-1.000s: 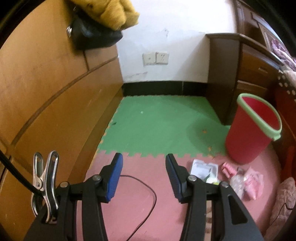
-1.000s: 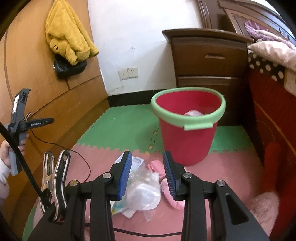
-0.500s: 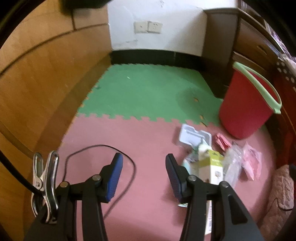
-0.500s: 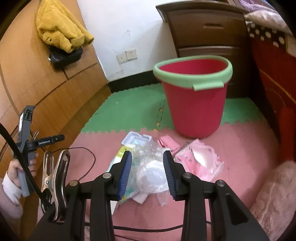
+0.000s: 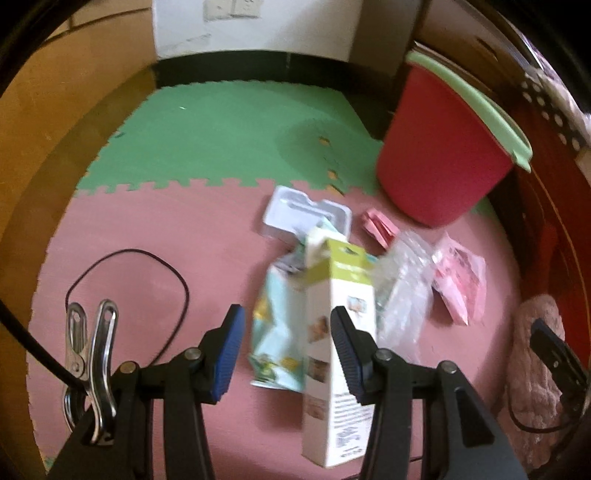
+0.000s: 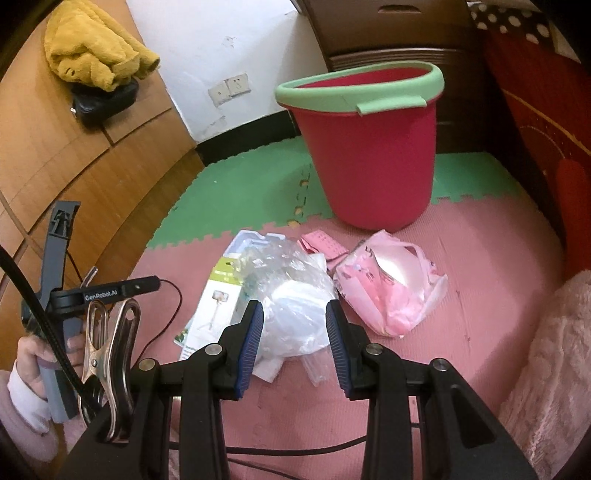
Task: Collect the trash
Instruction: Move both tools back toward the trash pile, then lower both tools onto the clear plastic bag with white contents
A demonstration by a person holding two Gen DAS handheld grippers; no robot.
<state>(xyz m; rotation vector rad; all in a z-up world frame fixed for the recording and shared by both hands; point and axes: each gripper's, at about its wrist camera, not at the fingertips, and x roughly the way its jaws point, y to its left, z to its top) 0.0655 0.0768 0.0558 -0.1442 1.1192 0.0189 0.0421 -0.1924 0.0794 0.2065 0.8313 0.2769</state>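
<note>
Trash lies on the pink floor mat: a white-and-green carton [image 5: 341, 332] [image 6: 218, 295], a light-blue wrapper [image 5: 275, 325], a white plastic tray [image 5: 306, 216], a clear plastic bag [image 5: 402, 291] [image 6: 291, 295], a pink bag [image 5: 458, 280] [image 6: 391, 291] and a pink folded piece [image 5: 380, 225]. A red bucket [image 5: 439, 158] [image 6: 369, 155] with a green rim stands behind them. My left gripper [image 5: 288, 350] hovers open over the carton and wrapper. My right gripper [image 6: 294, 343] hovers open just above the clear bag.
A black cable [image 5: 129, 288] loops on the mat at the left. Wooden panelling [image 6: 92, 177] runs along the left and a dark cabinet [image 6: 399, 33] stands behind the bucket. A pink fuzzy item [image 6: 546, 362] lies at the right. A hand [image 6: 33, 350] holds the left gripper.
Both grippers have sunk toward the trash and tipped downward. The carton and wrapper now lie between the left fingers, and the clear bag sits closer under the right fingers.
</note>
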